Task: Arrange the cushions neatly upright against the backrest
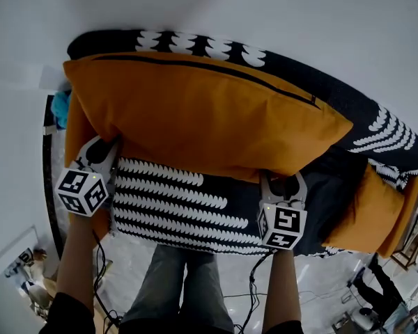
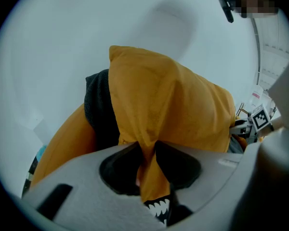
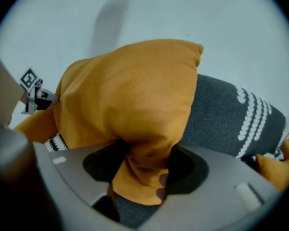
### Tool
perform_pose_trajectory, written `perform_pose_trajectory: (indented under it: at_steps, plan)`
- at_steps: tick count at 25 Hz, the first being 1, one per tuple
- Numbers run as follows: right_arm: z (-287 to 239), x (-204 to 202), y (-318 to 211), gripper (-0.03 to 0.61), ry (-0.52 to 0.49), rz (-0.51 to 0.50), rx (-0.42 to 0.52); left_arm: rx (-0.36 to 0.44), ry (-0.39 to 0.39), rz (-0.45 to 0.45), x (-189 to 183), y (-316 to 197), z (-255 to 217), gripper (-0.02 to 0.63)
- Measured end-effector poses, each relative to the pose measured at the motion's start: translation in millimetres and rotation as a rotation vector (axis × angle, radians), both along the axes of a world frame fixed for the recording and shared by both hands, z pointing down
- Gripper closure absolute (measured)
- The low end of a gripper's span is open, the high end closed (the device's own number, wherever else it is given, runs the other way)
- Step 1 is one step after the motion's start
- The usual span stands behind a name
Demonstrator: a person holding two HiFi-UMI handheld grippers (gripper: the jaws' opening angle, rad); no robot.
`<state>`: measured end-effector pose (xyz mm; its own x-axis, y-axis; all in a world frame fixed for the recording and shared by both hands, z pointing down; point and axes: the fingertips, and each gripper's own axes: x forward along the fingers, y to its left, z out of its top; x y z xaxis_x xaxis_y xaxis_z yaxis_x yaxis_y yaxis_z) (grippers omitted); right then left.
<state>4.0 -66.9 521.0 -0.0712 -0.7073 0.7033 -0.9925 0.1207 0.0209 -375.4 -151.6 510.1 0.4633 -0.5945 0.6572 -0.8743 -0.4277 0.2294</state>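
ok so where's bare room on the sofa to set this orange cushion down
Bare patterned seat lies between the left gripper and right gripper, under the held orange cushion. Both ends are crowded: left-end cushion, right-end cushion.

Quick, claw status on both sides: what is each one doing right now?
Left claw: closed, pinching a fold of the orange cushion.
Right claw: closed on a thicker bunch of the same cushion's fabric.
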Motion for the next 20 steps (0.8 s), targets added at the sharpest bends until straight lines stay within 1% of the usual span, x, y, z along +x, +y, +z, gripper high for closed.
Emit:
perform_pose_trajectory:
  at_steps: [2, 5, 9, 14, 17, 20]
  plan:
    - [3, 0, 2, 0.304, -0.002, 0.007, -0.001, 0.004, -0.001, -0.014, -3, 0, 2, 0.501]
    - [1, 8, 7, 0.284, 0.009, 0.016, 0.001, 0.009, -0.013, -0.019, 0, 0, 0, 0.485]
    - [-9, 15, 18, 0.273, 0.017, 0.021, 0.005, 0.015, -0.024, -0.025, 1, 6, -10, 0.469]
    - [-14, 15, 27, 0.273, 0.009, 0.037, 0.018, 0.025, -0.038, -0.048, -7, 16, -20, 0.478]
    - [-27, 15, 28, 0.275, -0.008, 0.052, 0.058, 0.052, -0.039, -0.039, -2, 20, -29, 0.502]
    - [-46, 8, 39, 0.315, -0.027, 0.055, 0.086, 0.079, -0.049, -0.026, 2, 32, -47, 0.515]
